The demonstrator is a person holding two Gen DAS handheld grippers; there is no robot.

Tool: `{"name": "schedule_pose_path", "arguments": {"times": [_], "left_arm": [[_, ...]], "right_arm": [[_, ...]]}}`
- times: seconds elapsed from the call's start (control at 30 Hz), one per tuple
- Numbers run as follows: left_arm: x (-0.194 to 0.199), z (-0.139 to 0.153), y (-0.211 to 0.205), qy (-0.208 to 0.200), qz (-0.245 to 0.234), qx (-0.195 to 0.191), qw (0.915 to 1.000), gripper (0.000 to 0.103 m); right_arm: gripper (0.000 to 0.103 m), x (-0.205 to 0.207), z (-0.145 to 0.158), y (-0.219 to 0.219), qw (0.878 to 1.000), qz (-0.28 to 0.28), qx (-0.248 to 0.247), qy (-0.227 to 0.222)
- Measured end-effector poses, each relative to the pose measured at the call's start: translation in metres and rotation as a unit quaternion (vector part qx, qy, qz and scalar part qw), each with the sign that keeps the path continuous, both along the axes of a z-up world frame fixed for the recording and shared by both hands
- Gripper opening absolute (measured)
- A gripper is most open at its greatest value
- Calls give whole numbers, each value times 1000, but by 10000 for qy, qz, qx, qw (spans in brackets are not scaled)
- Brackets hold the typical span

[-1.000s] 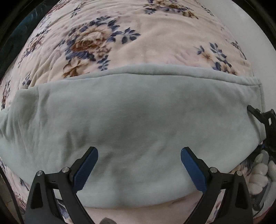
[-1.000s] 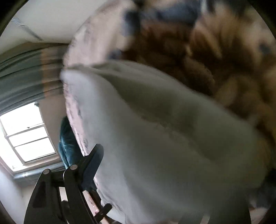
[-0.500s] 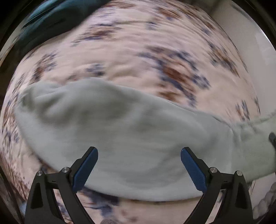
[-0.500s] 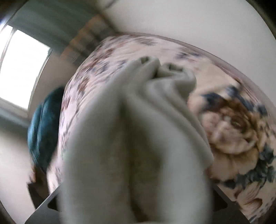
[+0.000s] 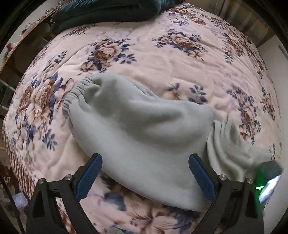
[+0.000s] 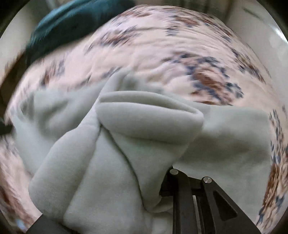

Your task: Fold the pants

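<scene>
Floral quilt (image 5: 162,59) on bed — teal blanket (image 5: 108,12) behind, pale wall (image 5: 275,59)

A bed (image 5: 162,59) covered by a cream quilt printed with brown and blue roses carries pale grey-green fleece pants (image 5: 140,129), lying just ahead of the left tool (image 5: 144,171), elastic waistband away from it. Folded dark teal bedding (image 5: 108,10) lies at the bed's far edge.
</scene>
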State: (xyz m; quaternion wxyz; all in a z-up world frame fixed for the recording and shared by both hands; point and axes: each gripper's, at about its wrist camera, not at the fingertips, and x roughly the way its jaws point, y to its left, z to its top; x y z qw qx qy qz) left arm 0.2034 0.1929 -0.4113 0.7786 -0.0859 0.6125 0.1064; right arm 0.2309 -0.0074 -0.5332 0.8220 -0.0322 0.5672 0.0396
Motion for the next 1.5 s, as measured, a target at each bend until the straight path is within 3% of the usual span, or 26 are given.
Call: {"name": "schedule_pose_path", "arguments": {"times": [0.03,0.1,0.2,0.3,0.37,0.43,0.57,0.6,0.63,0.67,0.7,0.73,0.77,0.83,0.9,1.0,1.07,1.1,1.2,1.27,1.33,1.37,1.4,1.43,1.5], "left_arm": [[3,-1,4,18,-66,-83,9999,98],[10,-4,4,48,-256,-315,9992,98],[20,-2,-6,-2,-539,-678,9962,98],[30,3,-25,-58,-779,-1116,9907,98],[37,1,-37,-28,-839,-1473,9855,98],[43,-7,-53,75,-935,-1768,9798,98],[58,-53,-93,668,-1201,-2078,9685,98],[62,-71,-103,922,-1237,-2182,9636,95],[63,-79,-109,1016,-1253,-2223,9615,82],[64,-90,-115,1128,-1291,-2147,9615,67],[63,-95,-117,1160,-1338,-1832,9670,37],[59,-98,-115,1120,-1397,-1547,9716,32],[55,-101,-110,1092,-1425,-1442,9731,31],[45,-110,-94,1225,-1422,-1318,9733,35],[36,-113,-81,1370,-1267,-1463,9715,35],[35,-90,-85,1499,-1258,-1344,9714,36],[38,-65,-90,1289,-1276,-1506,9718,39],[41,-53,-93,1116,-1303,-1529,9732,46],[63,-24,-117,673,-1666,-1758,9679,71],[83,-29,-143,569,-2042,-1445,9665,75],[95,-52,-160,795,-2323,-1233,9615,75],[100,-64,-166,942,-2392,-1127,9598,74],[103,-70,-164,925,-2422,-1024,9604,59],[105,-72,-162,832,-2468,-865,9616,34],[107,-71,-154,697,-2537,-731,9620,25]], "right_arm": [[27,-8,-11,15,9995,90,-307,78],[38,-9,-22,21,9987,146,-398,268],[96,-24,-6,15,9959,330,401,737],[96,-41,26,-2,9866,233,1287,979],[96,-53,48,-28,9727,-106,2056,1068],[96,-66,66,-68,9587,-768,2524,1067],[96,-85,71,-164,9339,-2322,2524,1006],[96,-88,67,-189,9247,-2655,2552,969],[94,-87,63,-207,9183,-2815,2633,902],[90,-82,57,-221,9138,-2915,2696,856],[78,-77,47,-235,9120,-2989,2667,886],[63,-67,37,-243,9141,-2941,2611,990],[57,-57,28,-249,9148,-2917,2566,1105],[35,-45,11,-260,9195,-2913,2307,1284],[27,-38,2,-271,9222,-3040,1910,1434],[27,-35,0,-284,9117,-3209,1892,1732],[30,-36,18,-283,9143,-3102,2053,1604],[32,-35,33,-281,9179,-2953,2215,1458],[67,-28,60,-274,9226,-2662,2463,1317],[71,-13,67,-266,9256,-2395,2574,1402],[71,5,63,-262,9254,-2372,2516,1553],[71,11,61,-262,9245,-2361,2546,1574],[71,20,56,-261,9237,-2358,2552,1613],[71,29,49,-261,9211,-2407,2525,1729],[71,42,38,-259,9189,-2432,2492,1853]]}}
